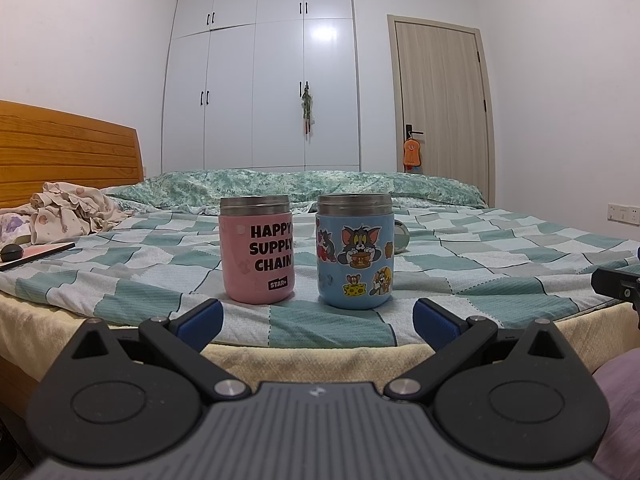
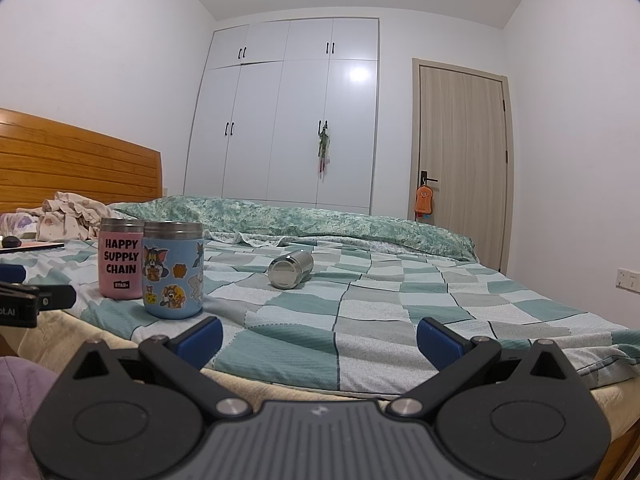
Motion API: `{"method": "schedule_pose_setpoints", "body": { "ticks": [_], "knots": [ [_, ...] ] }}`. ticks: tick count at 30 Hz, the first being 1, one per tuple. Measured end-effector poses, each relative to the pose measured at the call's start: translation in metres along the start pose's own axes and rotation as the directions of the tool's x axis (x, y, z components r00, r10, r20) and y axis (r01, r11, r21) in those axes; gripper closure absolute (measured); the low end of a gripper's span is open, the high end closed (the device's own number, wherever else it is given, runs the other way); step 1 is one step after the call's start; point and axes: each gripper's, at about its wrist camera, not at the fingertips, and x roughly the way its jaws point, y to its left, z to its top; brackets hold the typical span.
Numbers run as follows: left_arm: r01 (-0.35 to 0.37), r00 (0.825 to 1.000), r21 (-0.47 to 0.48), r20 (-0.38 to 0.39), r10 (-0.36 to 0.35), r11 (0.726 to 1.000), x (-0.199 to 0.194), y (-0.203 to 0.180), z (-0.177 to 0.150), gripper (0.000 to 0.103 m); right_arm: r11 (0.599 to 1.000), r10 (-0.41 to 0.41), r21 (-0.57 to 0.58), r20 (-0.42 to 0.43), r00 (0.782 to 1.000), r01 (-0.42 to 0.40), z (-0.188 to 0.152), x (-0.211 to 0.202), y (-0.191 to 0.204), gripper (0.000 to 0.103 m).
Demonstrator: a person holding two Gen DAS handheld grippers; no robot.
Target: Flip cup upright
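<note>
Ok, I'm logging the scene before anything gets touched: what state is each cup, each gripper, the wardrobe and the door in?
Pink "Happy Supply Chain" cup: standing upright on the bed.
Blue cartoon-sticker cup: upright, just beside the pink one.
Plain steel cup: lying on its side, farther back.
Left gripper: open, holding nothing.
Right gripper: open, holding nothing.
White wardrobe: doors shut.
Wooden door: shut.

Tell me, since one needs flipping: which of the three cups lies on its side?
The bare steel cup, lying alone farther back on the checked bedspread. The pink cup and blue cartoon cup both stand upright, side by side.
</note>
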Motion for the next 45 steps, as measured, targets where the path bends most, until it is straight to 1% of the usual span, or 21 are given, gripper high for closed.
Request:
{"method": "schedule_pose_setpoints", "body": {
  "ticks": [27, 28, 31, 33, 35, 37, 40, 45],
  "knots": [
    [0.000, 1.000, 0.000, -0.002, 0.000, 1.000, 0.000, 0.000, 0.000, 0.000, 1.000, 0.000, -0.001, -0.003, 1.000, 0.000, 0.000, 0.001, 0.002, 0.000],
    [-0.003, 1.000, 0.002, -0.003, 0.003, 1.000, 0.003, -0.009, -0.002, 0.000, 1.000, 0.001, -0.002, -0.005, 1.000, -0.001, 0.000, 0.001, 0.002, 0.000],
    [-0.004, 1.000, 0.028, -0.018, 0.004, 1.000, 0.006, -0.016, 0.001, 0.000, 1.000, 0.021, 0.005, -0.026, 0.999, -0.020, 0.005, 0.003, -0.001, 0.000],
    [0.007, 1.000, 0.028, -0.017, -0.007, 1.000, 0.007, -0.019, 0.010, 0.000, 0.999, 0.037, 0.019, -0.034, 0.999, -0.036, 0.009, 0.006, -0.003, 0.000],
    [0.019, 1.000, 0.019, -0.021, -0.019, 1.000, 0.005, -0.018, 0.023, 0.000, 0.999, 0.035, 0.024, -0.036, 0.999, -0.035, 0.020, 0.006, -0.014, 0.000],
    [0.038, 0.999, 0.005, -0.020, -0.038, 0.999, 0.011, -0.021, 0.043, 0.000, 0.999, 0.037, 0.027, -0.045, 0.998, -0.036, 0.032, 0.015, -0.020, 0.000],
    [0.092, 0.996, -0.007, 0.007, -0.092, 0.996, 0.023, -0.031, 0.078, 0.000, 0.999, 0.044, 0.030, -0.056, 0.997, -0.043, 0.055, 0.033, -0.032, 0.000],
    [0.148, 0.987, 0.051, 0.055, -0.151, 0.988, 0.052, -0.070, 0.136, 0.000, 0.999, 0.040, 0.011, -0.045, 0.998, -0.040, 0.094, 0.069, -0.062, 0.000]
  ]
}}
